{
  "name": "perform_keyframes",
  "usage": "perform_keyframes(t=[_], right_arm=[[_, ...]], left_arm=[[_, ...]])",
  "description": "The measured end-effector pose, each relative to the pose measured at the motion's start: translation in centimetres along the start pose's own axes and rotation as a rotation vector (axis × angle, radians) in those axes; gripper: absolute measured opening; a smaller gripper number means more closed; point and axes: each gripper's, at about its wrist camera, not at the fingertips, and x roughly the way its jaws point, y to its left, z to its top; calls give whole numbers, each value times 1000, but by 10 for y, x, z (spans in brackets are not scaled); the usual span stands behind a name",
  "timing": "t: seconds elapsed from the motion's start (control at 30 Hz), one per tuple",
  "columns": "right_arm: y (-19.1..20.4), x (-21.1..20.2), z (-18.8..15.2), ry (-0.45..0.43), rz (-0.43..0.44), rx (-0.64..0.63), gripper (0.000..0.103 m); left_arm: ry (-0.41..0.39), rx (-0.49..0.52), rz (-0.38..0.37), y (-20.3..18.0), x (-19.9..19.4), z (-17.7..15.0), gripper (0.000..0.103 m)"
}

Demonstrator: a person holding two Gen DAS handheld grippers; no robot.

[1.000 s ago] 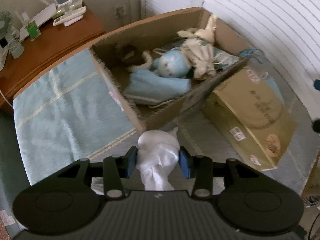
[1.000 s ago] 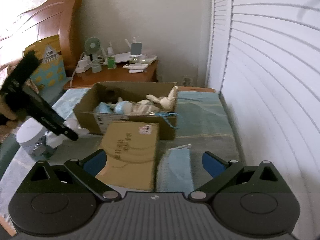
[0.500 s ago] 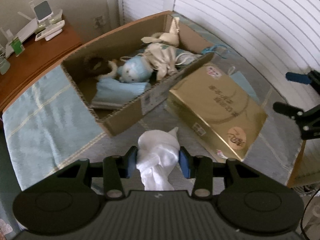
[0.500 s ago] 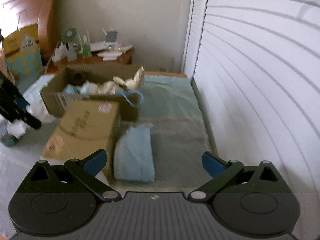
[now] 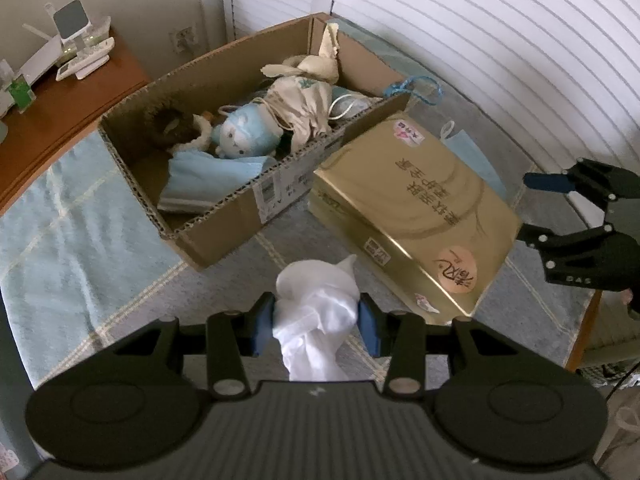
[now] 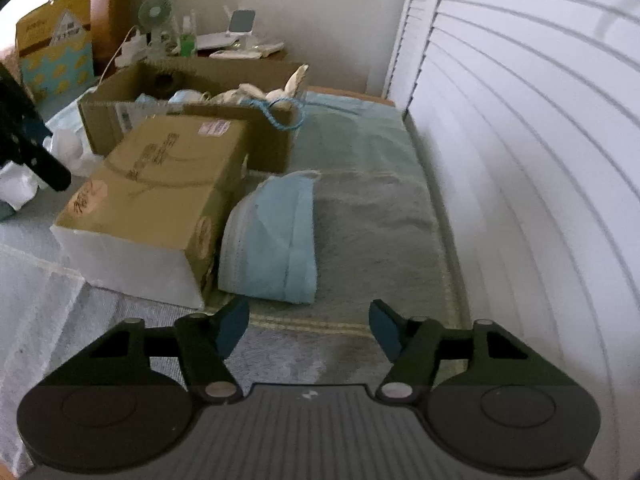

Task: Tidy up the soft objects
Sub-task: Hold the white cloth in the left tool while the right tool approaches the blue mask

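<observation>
Face mask (image 6: 276,236) lying just ahead of narrowing, still-empty right claw (image 6: 308,326), risking pinching blanket (image 6: 372,216) instead; left claw (image 5: 316,322) gripping white cloth (image 5: 316,308).

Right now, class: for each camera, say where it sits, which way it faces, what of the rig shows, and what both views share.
Left wrist: on the left claw, angled steeply down at the open cardboard box; claw shut on a white cloth; right claw at right.
Right wrist: on the right claw, open, facing a blue mask.
Shared: cardboard box, gold box, mask.

Desk fan (image 6: 154,10) and router (image 5: 72,26) on nightstand (image 5: 60,108)
</observation>
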Motion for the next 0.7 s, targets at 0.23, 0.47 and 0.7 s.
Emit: perform_keyframes(t=[0.23,0.47,0.7], right_arm=[[-2,13,4,-21,-37,-1,69],[-20,15,8,-34,-120,54,69],[-23,-1,12,-114,52,74,69]], left_arm=[[12,-8,1,1,3,-2,43],[15,-10,-9,0,6,-2,43],[13,-14,-13,1,8,-1,43]])
